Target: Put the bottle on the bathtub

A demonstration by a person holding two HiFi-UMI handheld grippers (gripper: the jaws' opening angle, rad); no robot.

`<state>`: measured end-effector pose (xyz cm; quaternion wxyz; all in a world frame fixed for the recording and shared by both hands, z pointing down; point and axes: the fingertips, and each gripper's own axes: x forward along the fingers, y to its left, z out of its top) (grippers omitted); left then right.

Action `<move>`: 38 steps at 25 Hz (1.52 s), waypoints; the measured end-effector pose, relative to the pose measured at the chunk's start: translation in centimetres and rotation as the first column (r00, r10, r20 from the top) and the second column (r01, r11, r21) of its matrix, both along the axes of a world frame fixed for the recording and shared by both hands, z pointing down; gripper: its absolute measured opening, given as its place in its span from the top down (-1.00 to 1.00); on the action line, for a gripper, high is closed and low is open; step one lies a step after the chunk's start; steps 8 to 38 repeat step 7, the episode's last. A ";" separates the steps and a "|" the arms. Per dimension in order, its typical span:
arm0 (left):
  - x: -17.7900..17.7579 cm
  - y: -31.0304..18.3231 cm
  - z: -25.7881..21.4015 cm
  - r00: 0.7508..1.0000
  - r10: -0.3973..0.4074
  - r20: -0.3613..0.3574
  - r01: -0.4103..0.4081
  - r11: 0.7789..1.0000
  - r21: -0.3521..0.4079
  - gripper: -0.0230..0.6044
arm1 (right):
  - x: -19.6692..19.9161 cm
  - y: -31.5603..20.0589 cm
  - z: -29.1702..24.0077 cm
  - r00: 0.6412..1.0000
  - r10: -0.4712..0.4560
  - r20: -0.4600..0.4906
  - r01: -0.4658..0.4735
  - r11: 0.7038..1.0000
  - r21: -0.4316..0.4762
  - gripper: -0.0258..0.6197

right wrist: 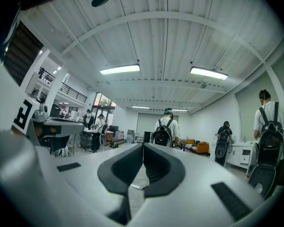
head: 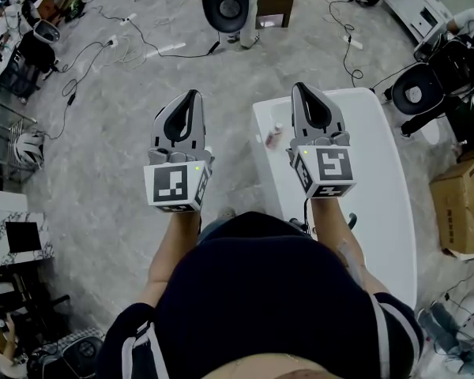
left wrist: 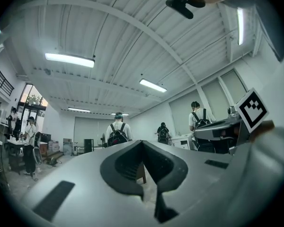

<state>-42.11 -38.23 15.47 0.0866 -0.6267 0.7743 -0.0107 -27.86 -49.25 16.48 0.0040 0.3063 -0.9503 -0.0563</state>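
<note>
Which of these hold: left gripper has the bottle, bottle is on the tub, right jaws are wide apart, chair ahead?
1. The left gripper holds the bottle. False: its jaws are together with nothing between them.
2. The bottle sits on the white bathtub, near its left edge. True.
3. The right gripper has its jaws wide apart. False: they are together, with nothing between them.
4. A black chair stands ahead of the person. True.

Small pale pinkish bottle (head: 274, 137), resting on long white bathtub (head: 379, 204), near its far left edge
</note>
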 end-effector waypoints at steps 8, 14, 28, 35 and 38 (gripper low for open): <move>2.5 -1.5 0.6 1.000 0.013 0.003 -0.013 1.000 0.010 0.85 | 2.1 -1.3 0.8 1.000 -0.007 0.014 0.007 1.000 -0.001 0.84; 2.5 -1.5 0.6 1.000 0.013 0.003 -0.013 1.000 0.010 0.85 | 2.1 -1.3 0.8 1.000 -0.007 0.014 0.007 1.000 -0.001 0.84; 2.5 -1.5 0.6 1.000 0.013 0.003 -0.013 1.000 0.010 0.85 | 2.1 -1.3 0.8 1.000 -0.007 0.014 0.007 1.000 -0.001 0.84; 2.5 -1.5 0.6 1.000 0.013 0.003 -0.013 1.000 0.010 0.85 | 2.1 -1.3 0.8 1.000 -0.007 0.014 0.007 1.000 -0.001 0.84; 2.5 -1.5 0.6 1.000 0.013 0.003 -0.013 1.000 0.010 0.85 | 2.1 -1.3 0.8 1.000 -0.007 0.014 0.007 1.000 -0.001 0.84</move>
